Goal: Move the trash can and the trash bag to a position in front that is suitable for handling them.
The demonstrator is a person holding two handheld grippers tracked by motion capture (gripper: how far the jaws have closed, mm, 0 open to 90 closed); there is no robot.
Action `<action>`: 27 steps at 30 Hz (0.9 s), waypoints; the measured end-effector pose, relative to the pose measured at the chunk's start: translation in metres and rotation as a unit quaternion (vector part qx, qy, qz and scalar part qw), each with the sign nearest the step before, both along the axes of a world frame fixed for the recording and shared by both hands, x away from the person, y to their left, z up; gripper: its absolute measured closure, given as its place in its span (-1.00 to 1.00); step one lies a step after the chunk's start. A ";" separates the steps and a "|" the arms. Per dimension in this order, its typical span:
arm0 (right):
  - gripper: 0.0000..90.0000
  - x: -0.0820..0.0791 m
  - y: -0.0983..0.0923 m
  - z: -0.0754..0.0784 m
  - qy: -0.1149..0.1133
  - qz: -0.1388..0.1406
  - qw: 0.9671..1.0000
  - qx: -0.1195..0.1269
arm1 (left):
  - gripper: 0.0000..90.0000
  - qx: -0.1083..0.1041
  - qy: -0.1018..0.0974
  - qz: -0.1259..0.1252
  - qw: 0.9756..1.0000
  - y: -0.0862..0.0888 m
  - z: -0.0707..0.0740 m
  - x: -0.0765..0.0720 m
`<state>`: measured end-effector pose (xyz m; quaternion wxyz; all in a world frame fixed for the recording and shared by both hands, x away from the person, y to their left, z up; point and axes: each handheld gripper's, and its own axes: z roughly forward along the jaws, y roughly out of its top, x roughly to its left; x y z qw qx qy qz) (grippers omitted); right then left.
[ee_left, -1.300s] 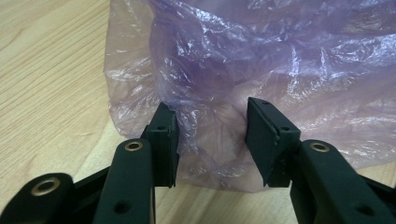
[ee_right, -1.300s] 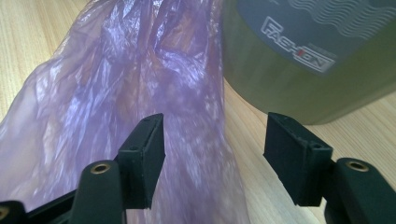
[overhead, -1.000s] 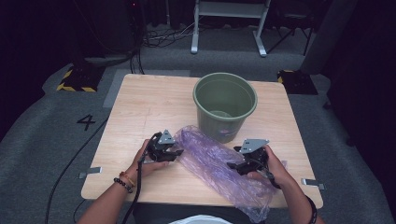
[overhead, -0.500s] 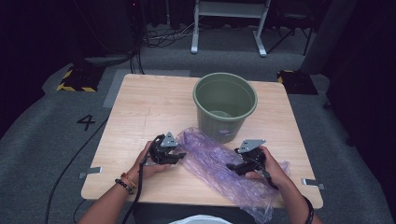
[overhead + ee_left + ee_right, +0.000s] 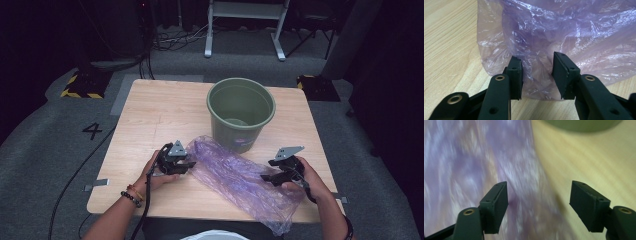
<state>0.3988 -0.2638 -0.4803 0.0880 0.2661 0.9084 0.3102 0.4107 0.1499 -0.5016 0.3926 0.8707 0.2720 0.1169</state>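
A crumpled purple plastic bag [image 5: 235,175] lies slantwise across the front of the wooden table [image 5: 165,110]. Its lower end hangs over the front edge. My left gripper [image 5: 191,165] points at the bag's upper left end. In the left gripper view the bag [image 5: 564,32] bulges between the jaws of that gripper [image 5: 537,75]. They have just been closing, and a gap still shows at the pads. My right gripper [image 5: 266,176] sits at the bag's right side. In the blurred right gripper view its jaws [image 5: 539,205] have narrowed a little but stand wide over the bag's edge [image 5: 461,157].
A green bucket [image 5: 241,125] stands upright behind the bag, right of the table's middle, and its base [image 5: 579,125] shows in the right gripper view. Behind the table are a white metal stand [image 5: 245,20] and floor cables [image 5: 170,40].
My right gripper has slid to the right, toward the table's right edge, and the bag has stretched out flatter. The left hand has stayed where it was.
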 end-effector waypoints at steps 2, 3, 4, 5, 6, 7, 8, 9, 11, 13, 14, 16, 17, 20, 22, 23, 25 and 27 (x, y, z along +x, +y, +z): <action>-0.17 0.000 -0.001 -0.004 0.005 0.010 1.000 0.005 | 0.33 0.002 -0.002 0.002 1.000 0.000 0.000 0.000; -0.15 0.000 -0.001 -0.005 0.003 0.014 1.000 0.008 | 0.29 0.004 -0.002 0.005 1.000 0.000 0.000 0.001; -0.04 0.000 -0.001 -0.005 0.002 0.016 1.000 0.010 | 0.25 0.003 0.001 0.008 1.000 0.001 0.000 0.001; 0.08 0.000 -0.002 -0.004 0.001 0.017 1.000 0.011 | 0.21 0.006 -0.001 0.010 1.000 0.001 0.000 0.001; 0.14 0.000 -0.002 -0.004 0.000 0.019 1.000 0.013 | 0.08 0.007 0.001 0.015 1.000 0.001 0.000 0.002; 0.24 0.000 -0.002 -0.005 -0.004 0.022 1.000 0.015 | -0.05 0.008 0.002 0.020 1.000 0.001 0.000 0.002; 0.35 -0.001 -0.002 -0.005 -0.008 0.025 0.999 0.021 | -0.14 0.009 0.003 0.023 1.000 0.001 0.000 0.003; 0.41 -0.002 -0.001 -0.006 -0.010 0.028 0.999 0.023 | -0.22 0.012 0.005 0.027 1.000 0.001 0.000 0.003; 0.61 -0.002 0.000 -0.006 -0.014 0.030 0.999 0.025 | -0.43 0.013 0.010 0.033 0.999 0.002 -0.001 0.004; 0.75 -0.002 0.001 -0.006 -0.016 0.034 0.999 0.027 | -0.47 0.015 0.012 0.037 0.999 0.002 -0.001 0.004; 0.83 -0.002 0.002 -0.007 -0.016 0.031 0.999 0.028 | -0.49 0.016 0.011 0.038 0.999 0.002 -0.001 0.004; 0.90 -0.001 0.004 -0.007 -0.016 0.032 0.999 0.028 | -0.50 0.016 0.012 0.041 0.999 0.002 -0.001 0.004; 0.93 -0.001 0.004 -0.007 -0.017 0.033 0.999 0.026 | -0.50 0.017 0.010 0.042 0.999 0.002 -0.001 0.004; 0.96 -0.001 0.008 -0.007 -0.032 0.039 0.998 0.023 | -0.36 0.011 0.007 0.051 0.999 0.002 0.000 0.005; 0.97 0.001 0.010 -0.008 -0.031 0.039 0.998 0.025 | -0.12 0.006 0.004 0.049 0.999 0.002 0.000 0.006; 0.97 0.001 0.010 -0.008 -0.032 0.038 0.998 0.026 | -0.03 0.003 0.003 0.044 0.999 0.002 0.000 0.006; 0.96 0.001 0.012 -0.008 -0.033 0.039 0.998 0.031 | 0.22 0.001 0.000 0.038 0.999 0.002 0.000 0.007; 0.95 0.001 0.013 -0.009 -0.034 0.039 0.998 0.032 | 0.43 0.000 -0.001 0.035 0.999 0.003 0.000 0.007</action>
